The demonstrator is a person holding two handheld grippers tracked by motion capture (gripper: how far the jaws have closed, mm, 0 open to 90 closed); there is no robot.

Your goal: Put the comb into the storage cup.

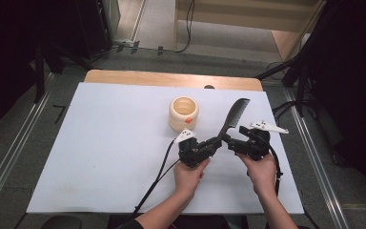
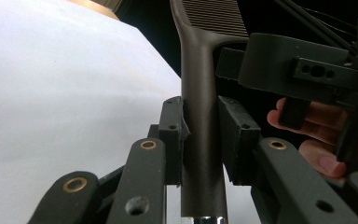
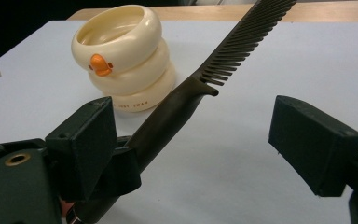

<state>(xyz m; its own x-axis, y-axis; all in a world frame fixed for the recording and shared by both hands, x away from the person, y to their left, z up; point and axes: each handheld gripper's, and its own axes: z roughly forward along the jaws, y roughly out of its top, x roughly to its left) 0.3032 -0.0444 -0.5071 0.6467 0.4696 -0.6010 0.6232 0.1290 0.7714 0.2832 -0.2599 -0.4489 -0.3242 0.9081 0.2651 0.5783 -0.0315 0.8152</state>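
— Where does the comb (image 1: 232,116) sit?
— Its handle is clamped between the pads of the left tongs (image 1: 218,141), and the toothed end rises up and away from them, over the tabletop (image 1: 100,143).
— And the right tongs (image 1: 232,144)?
— Just right of the left tongs, jaws apart, with the comb's handle passing near their left jaw.
— The ringed cup (image 1: 184,113)?
— It stands on the tabletop beyond the left tongs, a little to their left, and left of the comb's teeth.

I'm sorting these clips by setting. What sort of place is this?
Probably a lab or workshop recording station: a white-topped table on grey floor with metal rails, loose cables, and handheld grippers working a black plastic comb.
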